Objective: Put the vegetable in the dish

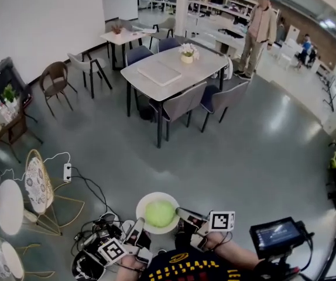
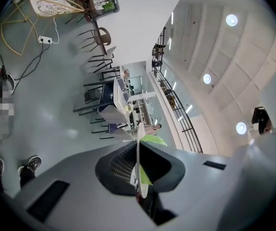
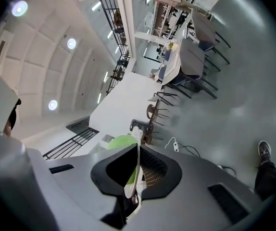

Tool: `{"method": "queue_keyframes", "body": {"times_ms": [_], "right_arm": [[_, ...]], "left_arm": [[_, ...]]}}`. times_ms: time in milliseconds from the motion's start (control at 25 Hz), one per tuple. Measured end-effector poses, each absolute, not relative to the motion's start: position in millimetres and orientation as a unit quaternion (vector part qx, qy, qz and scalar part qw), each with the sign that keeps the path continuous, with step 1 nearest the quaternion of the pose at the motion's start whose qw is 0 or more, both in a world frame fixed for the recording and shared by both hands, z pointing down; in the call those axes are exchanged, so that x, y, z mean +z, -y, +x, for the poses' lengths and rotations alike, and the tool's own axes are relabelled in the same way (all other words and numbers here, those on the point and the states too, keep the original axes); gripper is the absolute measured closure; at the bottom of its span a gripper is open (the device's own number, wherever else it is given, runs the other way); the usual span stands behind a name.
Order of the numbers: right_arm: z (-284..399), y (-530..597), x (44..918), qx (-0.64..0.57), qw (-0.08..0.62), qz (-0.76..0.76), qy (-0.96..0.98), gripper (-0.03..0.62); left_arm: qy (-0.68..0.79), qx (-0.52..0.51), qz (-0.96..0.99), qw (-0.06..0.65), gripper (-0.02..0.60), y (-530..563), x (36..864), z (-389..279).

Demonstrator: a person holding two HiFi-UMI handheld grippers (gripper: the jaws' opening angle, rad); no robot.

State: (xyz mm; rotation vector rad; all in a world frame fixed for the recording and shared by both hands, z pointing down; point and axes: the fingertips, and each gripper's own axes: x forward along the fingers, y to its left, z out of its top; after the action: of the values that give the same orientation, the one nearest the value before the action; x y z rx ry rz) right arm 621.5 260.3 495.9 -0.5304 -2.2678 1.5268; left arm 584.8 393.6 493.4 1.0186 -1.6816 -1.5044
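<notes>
The left gripper (image 1: pixel 136 227) and right gripper (image 1: pixel 184 215) each have their jaws clamped narrowly on opposite rims of the white dish (image 1: pixel 144 202). A round green vegetable (image 1: pixel 159 213) sits in the dish.

Vegetable (image 1: pixel 160 213) in dish (image 1: pixel 142 204), table (image 1: pixel 198 67) far behind.

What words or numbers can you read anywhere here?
No text can be read.
Small screen: lit, but too blurred to read.
Shirt print: too blurred to read.
Cubes on the left gripper and right gripper: only black-and-white squares, no letters.
</notes>
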Motion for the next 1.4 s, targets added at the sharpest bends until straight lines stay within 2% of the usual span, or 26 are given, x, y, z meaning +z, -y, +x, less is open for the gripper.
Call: {"method": "queue_keyframes", "body": {"times_ms": [200, 640, 920, 1400], "right_arm": [[559.5, -213.1, 482.1, 0.533, 0.179, -0.207, 0.800, 0.572], [467.1, -129.6, 494.7, 0.527, 0.213, -0.212, 0.795, 0.572], [395.3, -129.6, 502.2, 0.536, 0.218, -0.227, 0.783, 0.572], [227.1, -166.9, 492.4, 0.518, 0.198, -0.203, 0.807, 0.572]], "left_arm": [[0.670, -0.558, 0.387, 0.300, 0.566, -351.5, 480.2, 527.2], [0.677, -0.568, 0.365, 0.294, 0.566, -270.6, 480.6, 439.6], [0.683, -0.575, 0.340, 0.295, 0.566, -268.8, 492.2, 373.1], [0.661, -0.574, 0.377, 0.303, 0.566, -303.7, 484.3, 196.2]]}}
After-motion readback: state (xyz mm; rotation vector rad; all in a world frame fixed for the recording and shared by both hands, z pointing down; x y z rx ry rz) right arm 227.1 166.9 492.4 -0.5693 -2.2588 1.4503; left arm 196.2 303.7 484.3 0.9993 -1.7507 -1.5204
